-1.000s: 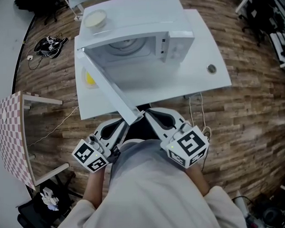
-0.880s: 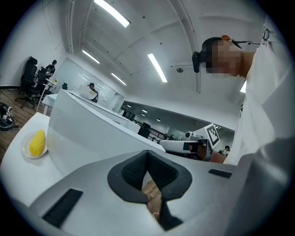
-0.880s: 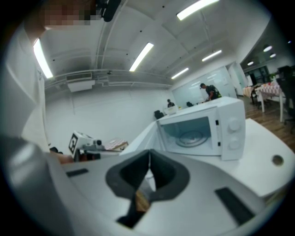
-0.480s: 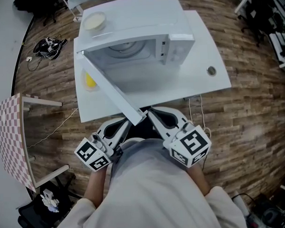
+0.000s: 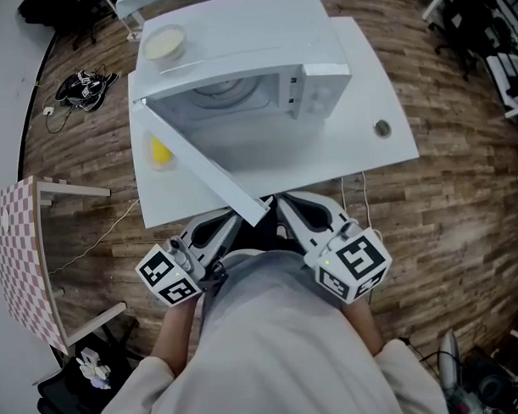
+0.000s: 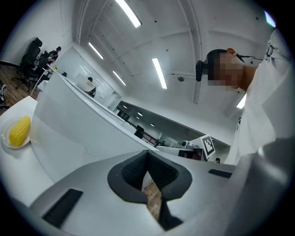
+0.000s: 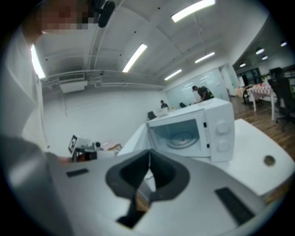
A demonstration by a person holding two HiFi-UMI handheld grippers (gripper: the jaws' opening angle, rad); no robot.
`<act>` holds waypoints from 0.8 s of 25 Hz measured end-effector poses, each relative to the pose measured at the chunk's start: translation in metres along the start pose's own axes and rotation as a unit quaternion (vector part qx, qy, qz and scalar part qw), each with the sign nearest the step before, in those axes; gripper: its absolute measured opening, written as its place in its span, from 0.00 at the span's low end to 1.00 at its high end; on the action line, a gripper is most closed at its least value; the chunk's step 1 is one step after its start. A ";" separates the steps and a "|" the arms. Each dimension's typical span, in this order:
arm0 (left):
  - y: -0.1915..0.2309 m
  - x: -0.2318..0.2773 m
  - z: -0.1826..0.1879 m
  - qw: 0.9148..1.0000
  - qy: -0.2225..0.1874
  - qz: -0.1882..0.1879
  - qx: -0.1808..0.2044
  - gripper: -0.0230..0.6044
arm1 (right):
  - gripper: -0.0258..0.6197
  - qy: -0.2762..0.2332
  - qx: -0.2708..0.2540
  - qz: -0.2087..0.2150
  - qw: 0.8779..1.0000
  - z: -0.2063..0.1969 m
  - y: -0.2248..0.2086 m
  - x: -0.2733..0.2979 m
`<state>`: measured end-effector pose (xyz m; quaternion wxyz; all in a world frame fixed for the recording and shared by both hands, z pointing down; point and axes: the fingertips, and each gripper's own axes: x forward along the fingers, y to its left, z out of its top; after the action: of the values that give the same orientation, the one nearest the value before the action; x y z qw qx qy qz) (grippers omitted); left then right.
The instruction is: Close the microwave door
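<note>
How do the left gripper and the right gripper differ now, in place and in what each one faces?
The left gripper sits left of the free end of the open microwave door; the right gripper sits right of it. The left gripper view is filled by that door's panel; the right gripper view looks into the open microwave. Both have jaws together, holding nothing.

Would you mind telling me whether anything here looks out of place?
Only the microwave door, which stands swung wide open and leaves the inside of the microwave exposed. Nothing looks spilled or damaged.
</note>
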<state>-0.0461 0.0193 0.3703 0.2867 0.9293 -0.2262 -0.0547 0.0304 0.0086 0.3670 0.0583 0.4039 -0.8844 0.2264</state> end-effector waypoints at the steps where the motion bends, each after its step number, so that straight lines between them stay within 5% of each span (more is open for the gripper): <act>1: 0.001 0.002 0.001 1.000 0.000 -0.002 0.001 0.06 | 0.08 -0.001 0.001 -0.001 1.000 0.000 -0.001 0.000; 20: 0.009 0.032 0.006 0.999 0.032 -0.025 0.021 0.06 | 0.08 -0.005 0.014 -0.020 1.000 0.009 -0.028 0.008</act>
<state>-0.0226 -0.0046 0.3717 0.2728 0.9418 -0.1948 -0.0275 0.0461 -0.0172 0.3708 0.0529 0.4230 -0.8734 0.2355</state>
